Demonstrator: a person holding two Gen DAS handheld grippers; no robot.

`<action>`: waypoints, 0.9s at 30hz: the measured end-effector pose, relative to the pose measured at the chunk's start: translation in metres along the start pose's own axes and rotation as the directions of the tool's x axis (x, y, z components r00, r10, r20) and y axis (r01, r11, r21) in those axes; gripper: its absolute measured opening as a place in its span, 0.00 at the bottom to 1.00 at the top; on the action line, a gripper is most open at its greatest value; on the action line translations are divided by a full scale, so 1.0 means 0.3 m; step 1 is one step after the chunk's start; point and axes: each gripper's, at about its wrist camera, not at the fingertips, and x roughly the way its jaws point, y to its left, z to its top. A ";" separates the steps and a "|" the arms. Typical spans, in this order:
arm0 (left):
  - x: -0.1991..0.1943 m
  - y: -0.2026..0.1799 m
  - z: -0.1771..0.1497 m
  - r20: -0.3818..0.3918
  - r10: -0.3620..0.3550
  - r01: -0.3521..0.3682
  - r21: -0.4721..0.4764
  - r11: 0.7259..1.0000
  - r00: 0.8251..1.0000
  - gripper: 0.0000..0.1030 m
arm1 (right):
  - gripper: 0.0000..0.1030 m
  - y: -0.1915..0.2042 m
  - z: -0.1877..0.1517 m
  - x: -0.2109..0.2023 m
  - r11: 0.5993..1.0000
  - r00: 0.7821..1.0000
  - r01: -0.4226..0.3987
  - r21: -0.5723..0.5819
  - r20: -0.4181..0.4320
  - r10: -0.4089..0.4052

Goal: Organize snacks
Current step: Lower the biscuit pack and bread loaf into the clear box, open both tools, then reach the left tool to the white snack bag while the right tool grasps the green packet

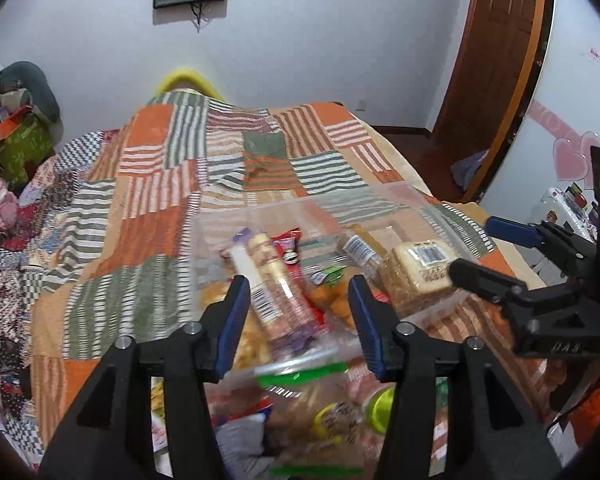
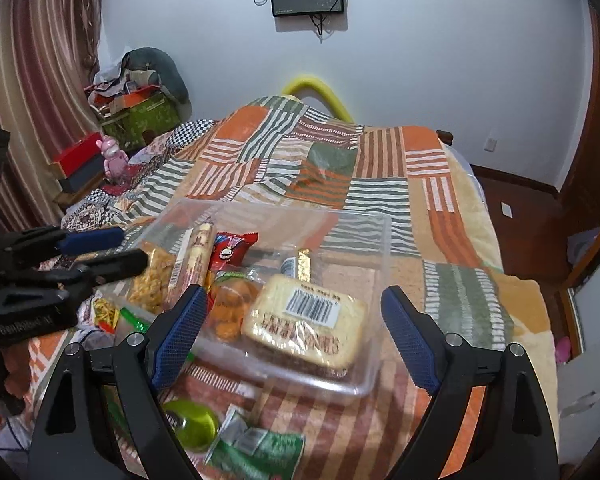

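While both grippers hang with jaws spread and empty, the left gripper (image 1: 298,286) and right gripper (image 2: 294,302) frame a clear, thin-walled plastic bin (image 2: 364,376) on a striped patchwork blanket (image 2: 380,196); inside lie a crinkly cake pack (image 2: 304,324), a long biscuit sleeve (image 1: 276,288) and orange snacks (image 2: 230,300).

Evenly, softly lit; no hard shadows. Motion-blurred across the lower centre of the left view. Fisheye-bent, with dark vignetted corners.

A bed with a striped patchwork blanket (image 2: 340,168) stands before a white wall (image 2: 440,60); a striped curtain (image 2: 32,80) hangs left, a brown wooden door (image 1: 496,48) right.
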 end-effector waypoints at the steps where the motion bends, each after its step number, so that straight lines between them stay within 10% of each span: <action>1: -0.014 0.006 -0.006 0.002 0.007 -0.007 0.002 1.000 1.000 0.51 | 0.84 0.000 -0.004 -0.008 1.000 1.000 0.003 0.003 0.001 -0.003; 14: -0.157 0.185 -0.170 -0.040 0.134 -0.134 -0.016 0.991 0.990 0.59 | 0.84 0.012 -0.115 -0.078 0.999 0.999 0.020 0.036 -0.026 -0.019; 27: -0.037 0.350 -0.337 -0.169 0.190 -0.206 -0.081 0.975 0.967 0.60 | 0.84 0.047 -0.235 -0.012 0.997 0.991 0.038 0.069 -0.134 -0.028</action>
